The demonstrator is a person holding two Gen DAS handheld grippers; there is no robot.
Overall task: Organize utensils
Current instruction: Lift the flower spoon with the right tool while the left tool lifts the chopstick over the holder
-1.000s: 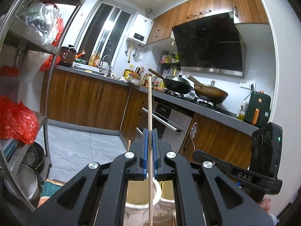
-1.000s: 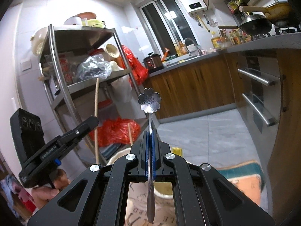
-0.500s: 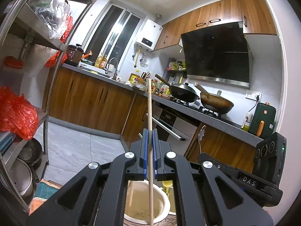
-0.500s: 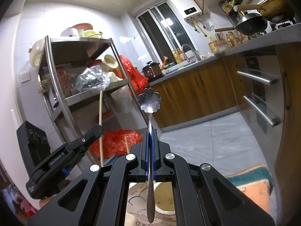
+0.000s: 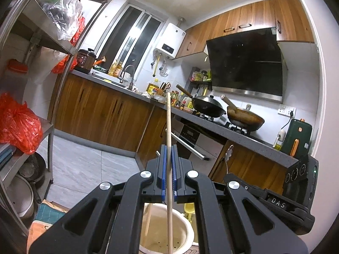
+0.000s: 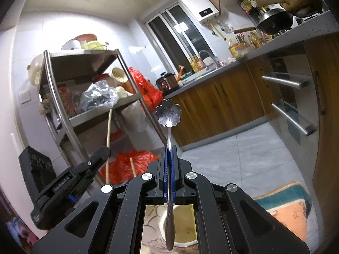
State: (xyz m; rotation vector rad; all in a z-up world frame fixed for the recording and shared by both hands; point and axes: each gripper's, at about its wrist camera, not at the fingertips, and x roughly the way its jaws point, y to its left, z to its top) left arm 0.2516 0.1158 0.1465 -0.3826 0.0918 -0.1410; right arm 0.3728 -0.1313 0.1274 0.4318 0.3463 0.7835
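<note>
The left claw (image 5: 168, 165) is shut on a long, thin, pale wooden chopstick (image 5: 168, 127), which stands nearly upright between the blue pads. Its lower end hangs inside the mouth of a round cream ceramic holder with small drain holes (image 5: 184, 230), directly under this claw. A second wooden stick (image 5: 148, 220) leans inside the same holder, a little to the left of the held one.

The right claw (image 6: 168, 165) is shut on the handle of a small silver metal spoon with a flower-shaped bowl (image 6: 168, 112). The spoon is also upright, with the flower bowl above the claw and the handle tip below, over another cream ceramic cup (image 6: 180, 241) that is partly hidden by the claw. I cannot tell if the tip is already below the rim of that cup.

The long axis of each utensil points straight down to the opening under it, so I judge that the coming move is a simple lowering and then a release. The chopstick looks nearer to being placed.

Beyond the holder are the grey tiled floor (image 5: 84, 165), the wooden cabinets (image 5: 101, 116) and the kitchen bench with two woks (image 5: 207, 105).
</note>
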